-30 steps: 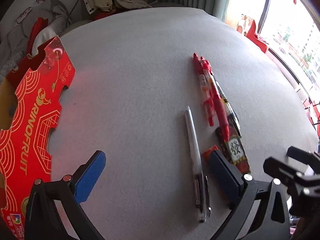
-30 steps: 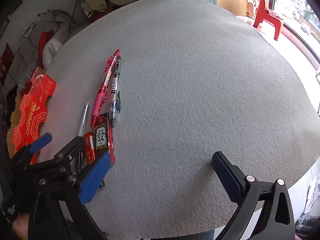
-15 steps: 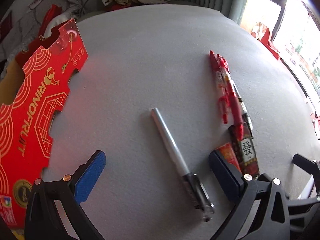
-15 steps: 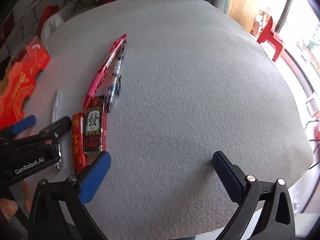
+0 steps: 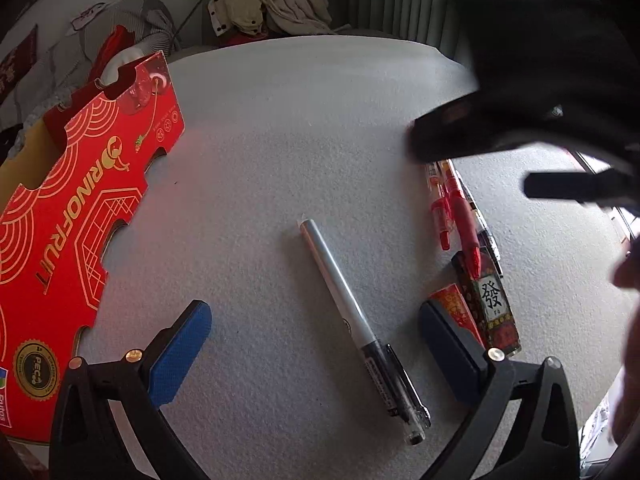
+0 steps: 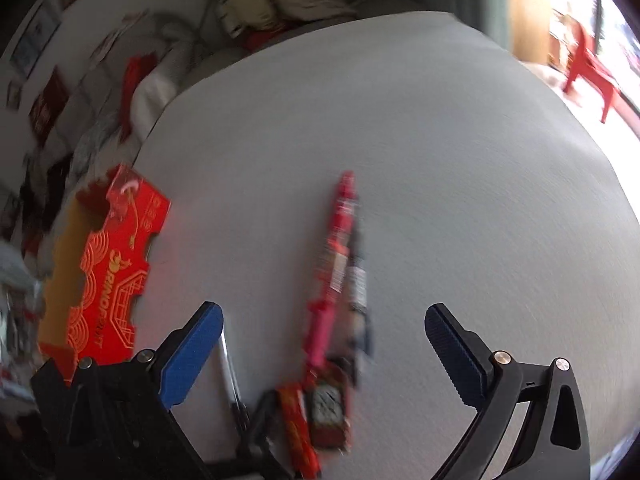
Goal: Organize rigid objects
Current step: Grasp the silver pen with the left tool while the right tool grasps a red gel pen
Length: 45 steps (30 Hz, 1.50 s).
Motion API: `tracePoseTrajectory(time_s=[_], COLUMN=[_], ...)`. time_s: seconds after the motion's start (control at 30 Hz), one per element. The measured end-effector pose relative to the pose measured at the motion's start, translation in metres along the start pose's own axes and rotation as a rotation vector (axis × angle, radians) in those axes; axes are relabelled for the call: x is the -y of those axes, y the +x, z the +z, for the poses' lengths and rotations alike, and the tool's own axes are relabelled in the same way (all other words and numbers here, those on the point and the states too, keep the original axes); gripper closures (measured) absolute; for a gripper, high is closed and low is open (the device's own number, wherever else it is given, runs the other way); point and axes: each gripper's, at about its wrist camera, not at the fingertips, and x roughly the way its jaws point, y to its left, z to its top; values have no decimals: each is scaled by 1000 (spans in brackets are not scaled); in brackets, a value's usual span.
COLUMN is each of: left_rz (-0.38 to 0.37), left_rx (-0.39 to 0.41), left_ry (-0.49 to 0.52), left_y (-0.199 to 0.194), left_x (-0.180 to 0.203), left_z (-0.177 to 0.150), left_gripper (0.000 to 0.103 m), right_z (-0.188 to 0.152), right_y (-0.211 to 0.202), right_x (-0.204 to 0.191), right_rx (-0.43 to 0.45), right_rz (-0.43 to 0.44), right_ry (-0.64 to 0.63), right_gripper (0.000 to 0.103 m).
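The silver pen (image 5: pixel 338 280) is lying flat on the tabletop (image 5: pixel 300 140), right in the gap between your left gripper (image 5: pixel 316 344) fingers, not touching either blue pad. It's a slim metallic barrel, smooth and round, that turns into a clear plastic grip section with dark print and a clip at the near end. It sits on a slant, tip end toward you.

The tabletop is covered in a pale grey, nubby felt-like sheet. Your left gripper is spread wide, holding nothing; the pads have a fine ribbed texture.

To the right of the silver pen there's a bunch of red pens (image 5: pixel 456 208), glossy plastic, lying side by side with a dark pen (image 5: pixel 486 236). Near their ends sit two small printed packets, a red one (image 5: pixel 456 308) and a black-and-red one (image 5: pixel 494 304) with a white label carrying a character.

A red cardboard box (image 5: pixel 72 216) with scalloped cut-outs and gold line print sits at the left edge.

Your right gripper (image 6: pixel 324 356) is wide open too, empty, hovering over the red pens; that view is motion-blurred.
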Motion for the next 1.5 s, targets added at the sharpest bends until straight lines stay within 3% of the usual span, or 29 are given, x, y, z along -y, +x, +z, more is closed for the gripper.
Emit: tracePoseTrajectory(time_s=[0.07, 0.17, 0.37, 0.63, 0.8, 0.93, 1.23, 1.3, 1.33, 1.37, 1.4, 1.43, 1.47, 1.5], left_rz=[-3, -7, -3, 1, 2, 19, 107, 116, 119, 121, 123, 123, 124, 123], left_rx=[-6, -13, 10, 7, 3, -16, -36, -30, -26, -23, -22, -22, -23, -26], left_ry=[3, 9, 5, 0, -1, -27, -164, -178, -183, -186, -186, -187, -186, -185], left_y=[-2, 3, 3, 2, 2, 4, 6, 6, 6, 5, 5, 5, 5, 5], left_x=[-6, -1, 2, 5, 4, 5, 14, 16, 16, 17, 18, 19, 19, 20], left_z=[5, 12, 11, 12, 14, 18, 23, 23, 22, 22, 22, 21, 21, 21], left_gripper=[0, 0, 0, 0, 0, 0, 0, 0, 0, 0, 0, 0, 0, 0], right_z=[5, -1, -21, -27, -18, -18, -15, -16, -15, -14, -14, -14, -14, -16], right_y=[14, 13, -27, -33, -15, -3, -4, -5, -7, -10, -12, -14, -15, -16], right_x=[-2, 32, 103, 144, 141, 129, 125, 113, 108, 100, 93, 89, 88, 87], right_rx=[-23, -28, 43, 19, -31, -44, -73, -50, -33, -17, -12, -14, -20, -23], right_rz=[-139, -176, -176, -125, -214, -317, -299, -298, -288, -268, -257, -247, -232, -219], right_ry=[-29, 61, 222, 352, 340, 241, 236, 222, 193, 151, 126, 117, 120, 124], right_gripper=[1, 1, 1, 1, 1, 1, 0, 8, 22, 44, 57, 80, 92, 92])
